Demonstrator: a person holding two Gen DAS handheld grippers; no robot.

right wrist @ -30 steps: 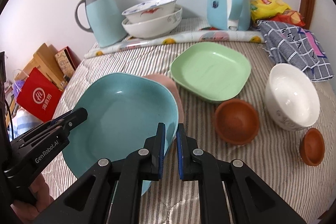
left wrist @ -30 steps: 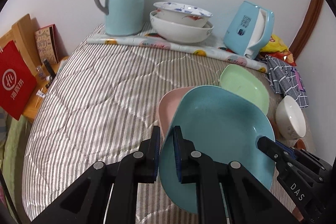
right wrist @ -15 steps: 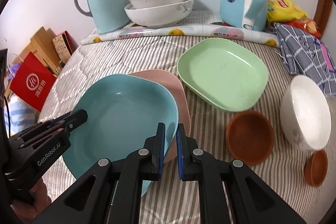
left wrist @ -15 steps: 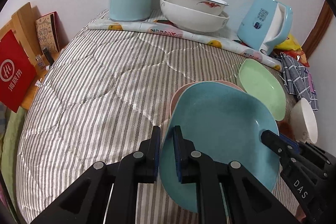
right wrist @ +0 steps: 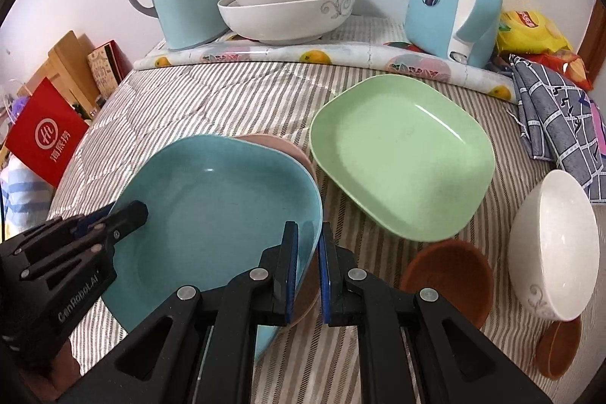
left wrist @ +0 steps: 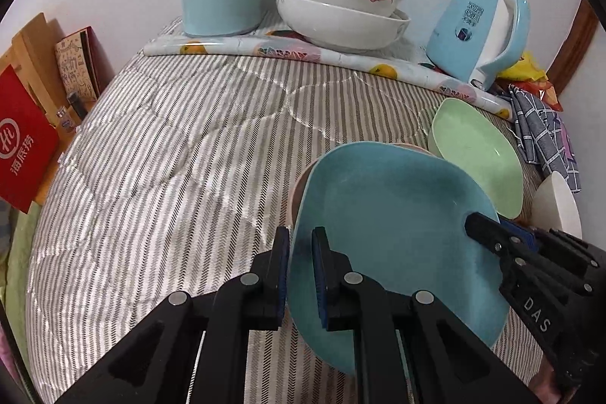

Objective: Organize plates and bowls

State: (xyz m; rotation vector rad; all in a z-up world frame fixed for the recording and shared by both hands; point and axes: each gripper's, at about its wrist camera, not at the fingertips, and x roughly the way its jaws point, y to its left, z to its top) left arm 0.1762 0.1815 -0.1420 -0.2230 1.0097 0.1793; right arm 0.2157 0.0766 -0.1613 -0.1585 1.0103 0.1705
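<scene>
**op_remote:** Left wrist view from my end: my left gripper (left wrist: 301, 271) is clamped on the near-left rim of the teal plate (left wrist: 394, 226), blue pads squeezing the edge from both sides. The plate runs away from the fingers up and to the right, tilted, and sits over the pink plate (left wrist: 297, 184), which only peeks out along the left edge.

**dishguy:** And the other side?

**op_remote:** Right wrist view shows my right gripper (right wrist: 307, 252) pinched on the opposite rim of the same teal plate (right wrist: 212, 211), so it's held from two sides. From there the pink plate (right wrist: 280, 150) pokes out behind and under it. Can't tell if the two plates are touching.

**dishguy:** What's around it?

**op_remote:** All on the striped quilt (left wrist: 170, 154). Green plate (right wrist: 401, 154) lies just right of the pink one, flat. Near my right fingers there's a brown bowl (right wrist: 447, 275), a white bowl (right wrist: 556, 245) tipped on its side, and a smaller brown bowl (right wrist: 558, 351) at the corner. Two big white bowls (right wrist: 288, 6) are stacked at the back.
</scene>
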